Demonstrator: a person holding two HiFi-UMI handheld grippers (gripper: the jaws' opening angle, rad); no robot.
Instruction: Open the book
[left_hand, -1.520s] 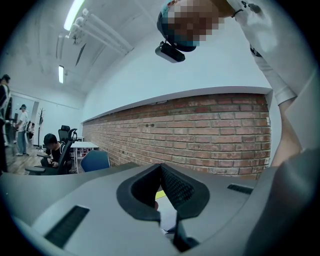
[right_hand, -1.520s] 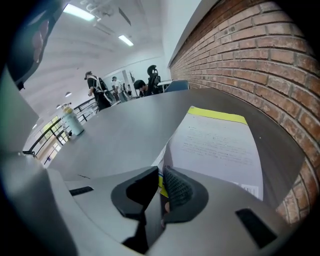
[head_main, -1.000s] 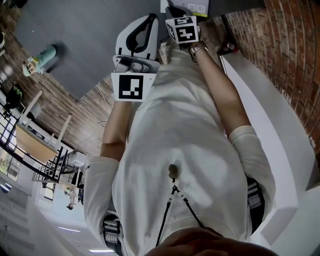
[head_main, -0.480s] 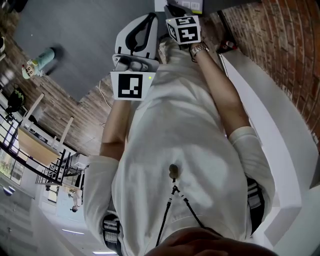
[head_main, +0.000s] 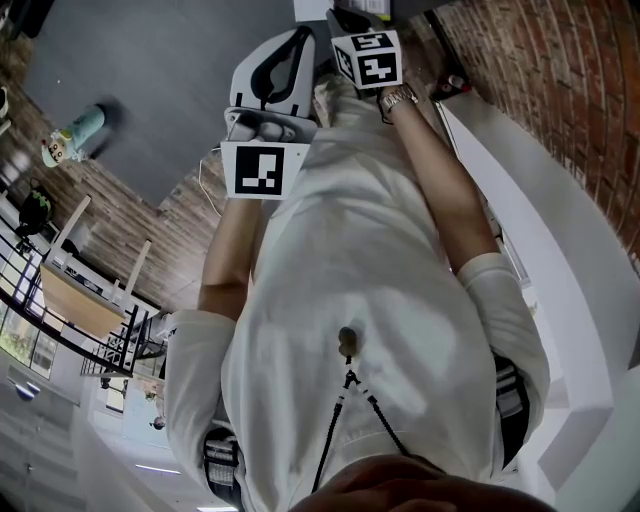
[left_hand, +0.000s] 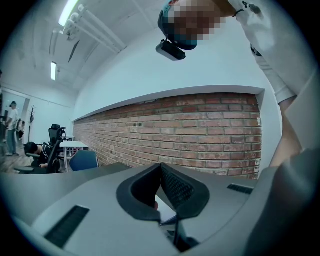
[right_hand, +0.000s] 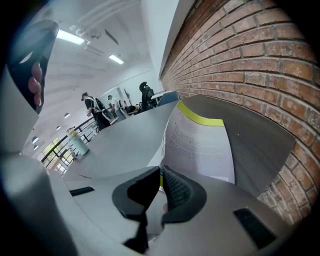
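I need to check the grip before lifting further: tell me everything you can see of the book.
The book looks thin, with white paper pages. One leaf, printed in small black text with a yellow-green band across its far edge, stands lifted and slightly curved, its near edge pinched in the shut right gripper. The rest is mostly hidden behind it, low on the grey table beside the brick wall.
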